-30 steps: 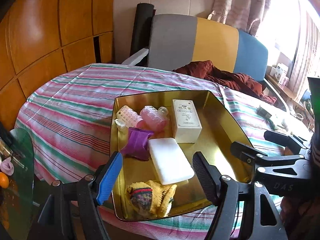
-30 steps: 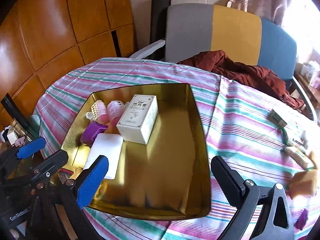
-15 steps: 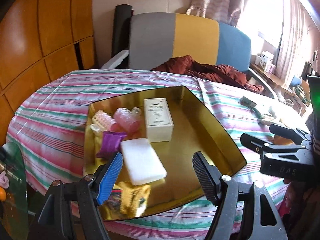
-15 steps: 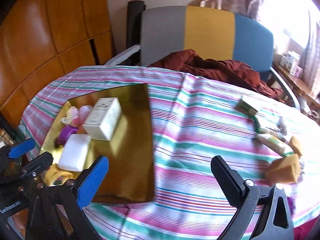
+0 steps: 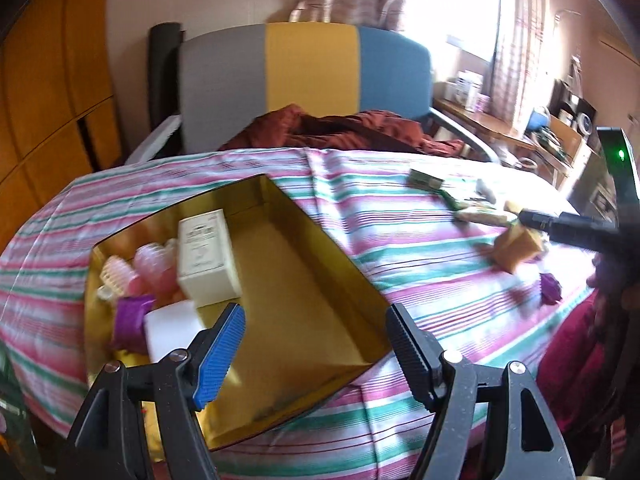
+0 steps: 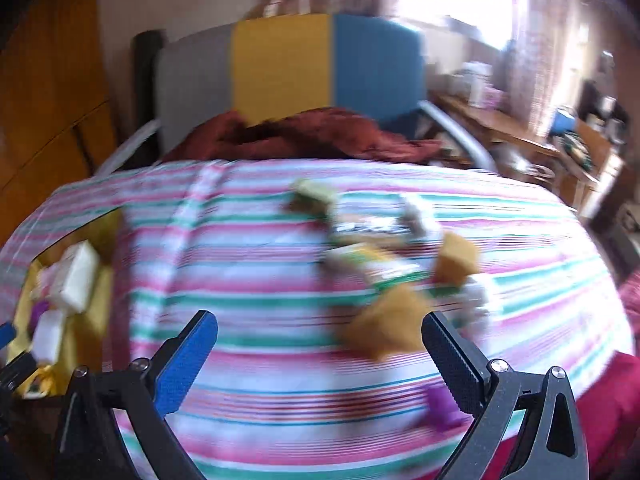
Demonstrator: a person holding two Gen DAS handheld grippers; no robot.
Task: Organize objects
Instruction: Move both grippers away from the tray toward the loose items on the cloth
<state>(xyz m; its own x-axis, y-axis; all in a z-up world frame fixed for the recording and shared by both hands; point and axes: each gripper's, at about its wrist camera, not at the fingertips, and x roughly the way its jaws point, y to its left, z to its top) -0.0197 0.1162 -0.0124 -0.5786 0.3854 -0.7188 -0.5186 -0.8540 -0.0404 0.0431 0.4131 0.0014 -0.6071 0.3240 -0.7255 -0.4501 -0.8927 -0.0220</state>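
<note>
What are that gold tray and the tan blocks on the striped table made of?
The gold tray looks like thin metal or foil-faced card: its walls are glossy and mirror the cream box inside. The tan blocks look like soft sponge or foam, matte with rounded edges, though blur leaves that open. The tablecloth is woven fabric, creased along a fold.

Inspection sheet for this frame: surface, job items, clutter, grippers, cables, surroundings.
Surface: round table under striped cloth.
Job's things: gold tray holds cream box, pink rollers, purple item, white block; two tan blocks and small packets loose on the cloth.
Clutter: red garment on chair.
Grippers: left gripper open, empty; right gripper open, empty.
Cables: nothing seen.
Surroundings: grey, yellow and blue chair, curtains, wood panels.
</note>
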